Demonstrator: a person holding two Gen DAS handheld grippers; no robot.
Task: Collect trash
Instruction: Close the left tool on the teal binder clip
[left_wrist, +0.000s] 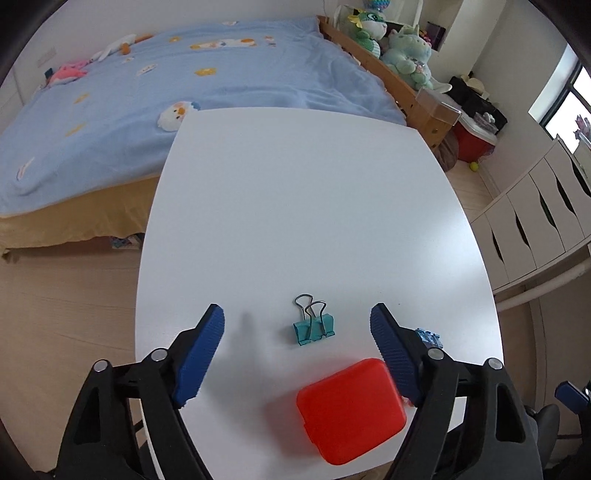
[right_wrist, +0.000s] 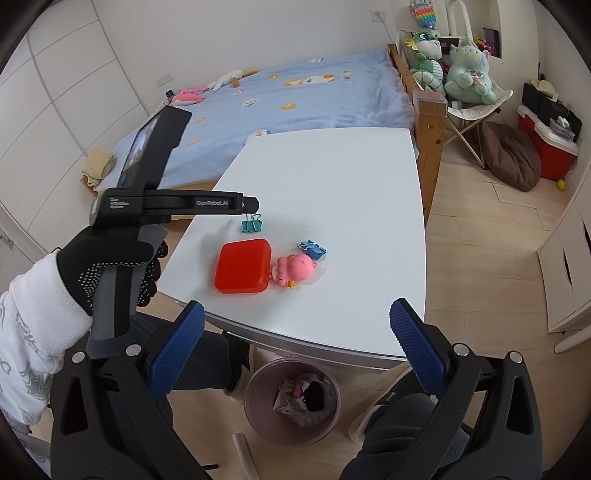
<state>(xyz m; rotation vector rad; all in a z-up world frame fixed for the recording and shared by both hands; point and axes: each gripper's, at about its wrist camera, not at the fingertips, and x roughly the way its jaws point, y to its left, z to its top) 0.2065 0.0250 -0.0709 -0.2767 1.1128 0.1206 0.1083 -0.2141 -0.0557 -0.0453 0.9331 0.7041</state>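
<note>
A teal binder clip (left_wrist: 314, 328) lies on the white table (left_wrist: 295, 184), and my left gripper (left_wrist: 297, 317) hangs open just over it, one blue finger on each side, pads clear of it. A red flat box (left_wrist: 351, 410) sits nearer, by the right finger, and a small blue clip (left_wrist: 428, 338) shows behind that finger. The right wrist view shows the left gripper (right_wrist: 255, 206) held by a gloved hand (right_wrist: 110, 266) above the teal clip (right_wrist: 252, 226), plus the red box (right_wrist: 243, 266), a pink toy (right_wrist: 295, 271) and the blue clip (right_wrist: 312, 249). My right gripper (right_wrist: 295, 308) stands open and empty at the table's near edge.
A translucent trash bin (right_wrist: 291, 400) holding some scraps stands on the floor under the table's near edge. A bed with a blue cover (right_wrist: 314, 99) lies beyond the table, its wooden post (right_wrist: 430, 147) at the table's far right. White drawers (right_wrist: 569, 266) line the right wall.
</note>
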